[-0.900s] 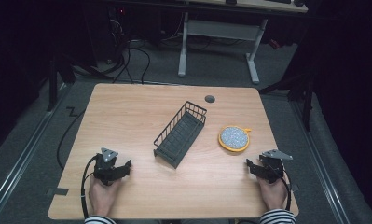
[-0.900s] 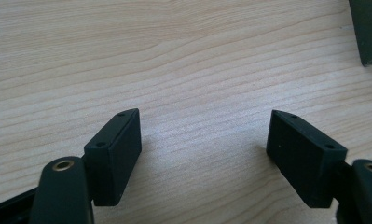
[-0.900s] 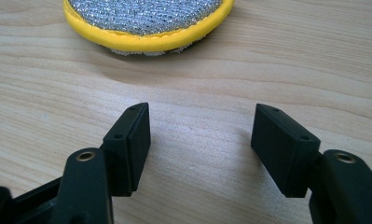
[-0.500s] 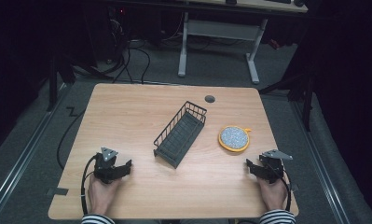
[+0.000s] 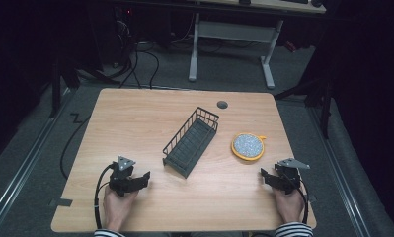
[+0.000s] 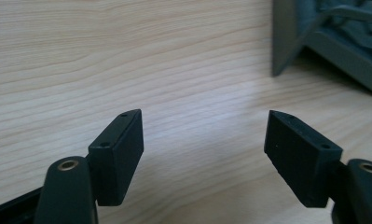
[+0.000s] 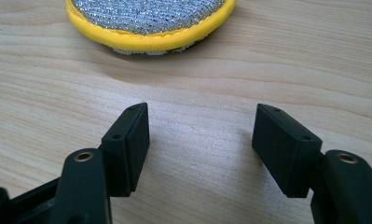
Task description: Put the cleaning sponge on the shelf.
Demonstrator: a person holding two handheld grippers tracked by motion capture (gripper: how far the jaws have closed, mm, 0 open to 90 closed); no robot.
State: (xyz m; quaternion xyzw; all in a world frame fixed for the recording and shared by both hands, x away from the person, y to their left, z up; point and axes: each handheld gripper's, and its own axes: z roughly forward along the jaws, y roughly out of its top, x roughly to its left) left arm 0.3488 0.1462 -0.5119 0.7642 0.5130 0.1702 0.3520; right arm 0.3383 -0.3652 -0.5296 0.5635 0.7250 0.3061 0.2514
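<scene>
A dark wire basket [image 5: 192, 141] lies at an angle in the middle of the wooden table [image 5: 135, 118]. To its right sits a round scouring pad [image 5: 248, 146] with a yellow rim and a silvery top. My left gripper [image 5: 144, 178] rests on the table at the near left, open, with bare wood between its jaws [image 6: 202, 140]; a corner of the basket [image 6: 323, 42] shows ahead to its right. My right gripper [image 5: 264, 177] rests at the near right, open and empty [image 7: 201, 135], with the pad [image 7: 151, 18] just ahead of it.
A small dark round grommet [image 5: 222, 104] is set in the table near its far edge. A white-legged desk frame [image 5: 231, 34] and cables [image 5: 135, 54] stand on the floor beyond the table. A cable [image 5: 98, 190] trails from the left gripper.
</scene>
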